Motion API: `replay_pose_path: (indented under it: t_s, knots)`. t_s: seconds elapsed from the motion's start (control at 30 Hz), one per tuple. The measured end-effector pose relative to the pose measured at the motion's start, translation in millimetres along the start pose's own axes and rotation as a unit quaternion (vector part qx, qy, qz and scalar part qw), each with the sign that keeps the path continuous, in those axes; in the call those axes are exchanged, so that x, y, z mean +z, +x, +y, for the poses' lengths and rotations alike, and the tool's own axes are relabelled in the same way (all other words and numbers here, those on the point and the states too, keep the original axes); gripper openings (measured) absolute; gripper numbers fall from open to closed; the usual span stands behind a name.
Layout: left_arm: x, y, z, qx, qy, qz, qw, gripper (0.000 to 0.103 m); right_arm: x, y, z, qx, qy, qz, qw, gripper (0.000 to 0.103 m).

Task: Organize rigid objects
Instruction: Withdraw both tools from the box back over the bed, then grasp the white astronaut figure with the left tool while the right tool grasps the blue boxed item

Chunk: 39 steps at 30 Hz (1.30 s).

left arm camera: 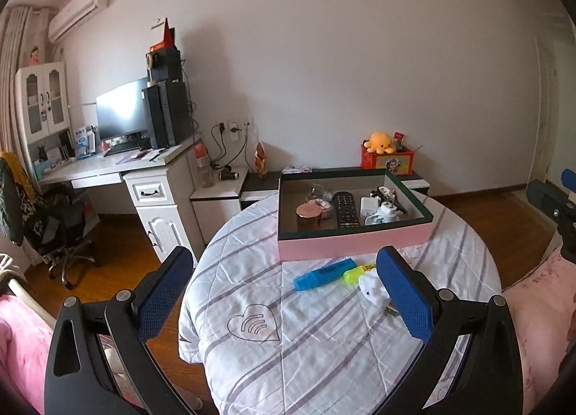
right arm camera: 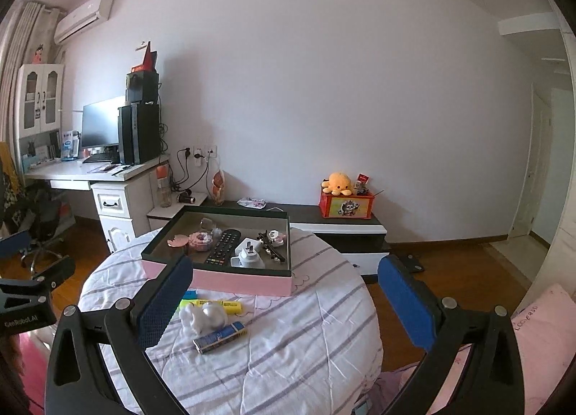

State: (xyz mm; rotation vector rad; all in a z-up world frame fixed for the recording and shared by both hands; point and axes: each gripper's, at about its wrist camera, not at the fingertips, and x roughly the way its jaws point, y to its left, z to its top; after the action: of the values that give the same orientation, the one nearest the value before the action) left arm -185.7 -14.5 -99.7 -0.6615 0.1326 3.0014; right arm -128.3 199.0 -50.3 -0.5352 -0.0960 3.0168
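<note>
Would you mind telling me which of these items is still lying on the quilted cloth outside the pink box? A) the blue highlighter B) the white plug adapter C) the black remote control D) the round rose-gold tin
A: the blue highlighter lies on the quilted cloth just in front of the pink box, while the remote control, plug adapter and rose-gold tin sit inside it.

A pink box [left arm camera: 354,244] with dark green rim, blue highlighter [left arm camera: 324,274], yellow highlighter [left arm camera: 356,273] and white, grey-striped cloth [left arm camera: 288,361] are shown.
</note>
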Motion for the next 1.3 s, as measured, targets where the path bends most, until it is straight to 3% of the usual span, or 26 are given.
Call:
replay_pose_path:
  t_s: [0.4, 0.6, 0.77, 1.0, 1.3]
  knots:
    - [-8, -1, 8, 0.013, -0.002, 0.011, 0.9999, 0.103, -11, 5, 3, -0.002, 0.001, 0.022, 1.000, 0.103]
    - [-16, 17, 6, 0.011, 0.009, 0.035, 0.9993, 0.103, -23, 26, 9, 0.003, -0.003, 0.049, 0.999, 0.103]
    - [-27, 39, 3, 0.006, 0.017, 0.064, 0.9978, 0.103, -48, 61, 19, 0.021, -0.011, 0.105, 0.994, 0.103]
    - [-42, 69, 8, 0.009, 0.024, 0.100, 0.9947, 0.103, -90, 119, 45, 0.055, -0.018, 0.197, 0.979, 0.103]
    - [-52, 98, 12, 0.007, 0.024, 0.132, 0.9910, 0.103, -112, 165, 78, 0.080, -0.034, 0.250, 0.964, 0.103]
